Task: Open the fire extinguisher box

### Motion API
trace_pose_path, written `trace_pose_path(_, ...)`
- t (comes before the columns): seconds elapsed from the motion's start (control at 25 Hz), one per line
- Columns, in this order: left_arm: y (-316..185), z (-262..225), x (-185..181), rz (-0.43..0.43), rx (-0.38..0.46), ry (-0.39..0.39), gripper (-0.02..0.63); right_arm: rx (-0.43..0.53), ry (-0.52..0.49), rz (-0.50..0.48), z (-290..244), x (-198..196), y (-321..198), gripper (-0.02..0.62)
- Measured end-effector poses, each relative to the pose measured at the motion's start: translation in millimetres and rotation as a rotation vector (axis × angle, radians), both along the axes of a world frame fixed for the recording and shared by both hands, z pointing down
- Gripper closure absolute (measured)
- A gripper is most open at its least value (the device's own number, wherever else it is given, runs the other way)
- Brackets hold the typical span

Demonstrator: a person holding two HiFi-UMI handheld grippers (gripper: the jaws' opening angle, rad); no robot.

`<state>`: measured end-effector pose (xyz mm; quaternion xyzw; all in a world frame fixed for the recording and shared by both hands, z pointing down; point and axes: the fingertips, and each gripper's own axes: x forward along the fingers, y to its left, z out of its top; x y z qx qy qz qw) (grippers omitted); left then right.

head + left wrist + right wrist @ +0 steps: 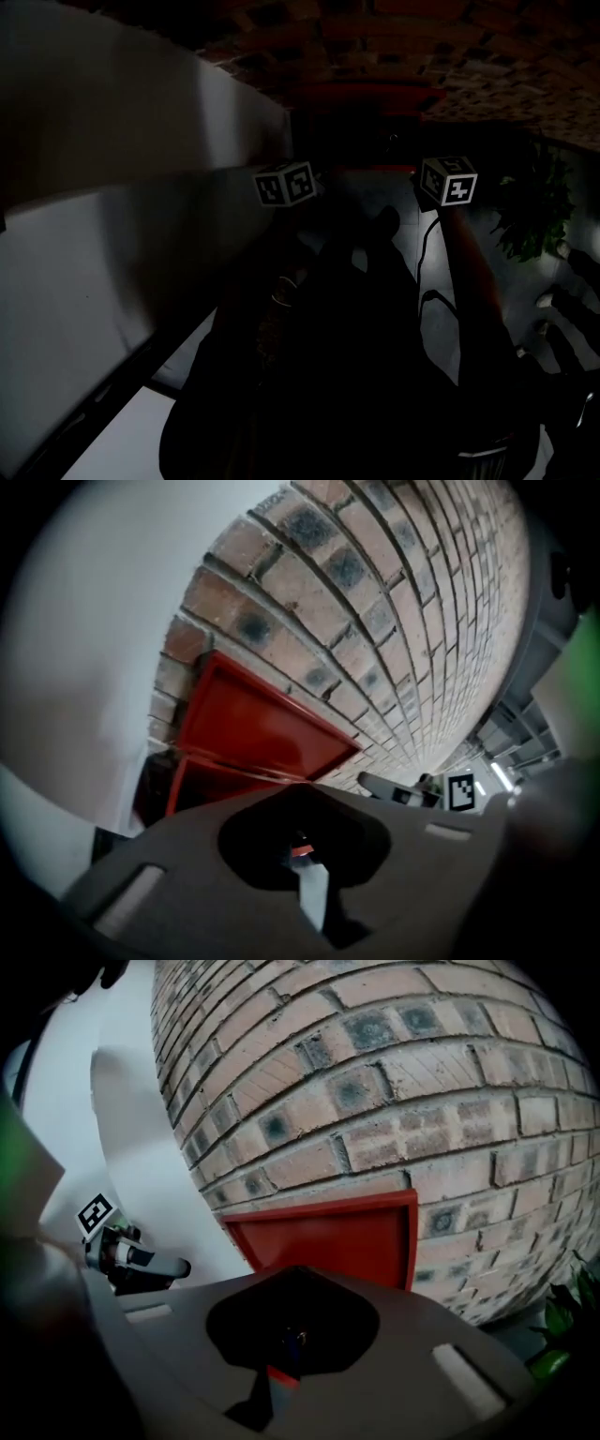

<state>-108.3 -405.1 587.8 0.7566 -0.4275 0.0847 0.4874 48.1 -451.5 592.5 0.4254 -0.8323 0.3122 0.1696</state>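
While both grippers hang just short of it, the fire extinguisher box [187,782] already looks open
Nearest, the left gripper [298,850] has its jaws pressed together on nothing, and the right gripper [281,1349] looks closed and empty too; beyond them the red box sits low against the brick wall [394,592], its lid [258,726] tipped up toward the bricks, its inside too dark to show any contents; to finish well, I judge, nudge the lid's free edge with closed tips until it rests steady
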Motion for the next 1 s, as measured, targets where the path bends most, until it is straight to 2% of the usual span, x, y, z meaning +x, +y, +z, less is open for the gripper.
trace_pose_path(0.12,8,4,-16,-0.040,-0.019,-0.039,0.606,-0.022,0.002,0.004,5,1,16,0.598)
trace_pose_path(0.36,17,-12,-14,-0.042,-0.030,-0.017,0.604,-0.040,-0.011,-0.009,0,0,41,0.598)
trace_pose_path(0.6,-2,-46,-7,-0.007,0.055,-0.077,0.604,0.006,-0.042,-0.016,-19,-4,35,0.598)
trace_pose_path(0.84,-14,-84,14,0.069,0.133,-0.168,0.604,0.055,-0.035,-0.114,-54,-20,25,0.598)
trace_pose_path(1.0,-14,-103,20,0.114,0.140,-0.211,0.604,0.074,-0.057,-0.103,-81,-19,22,0.598)
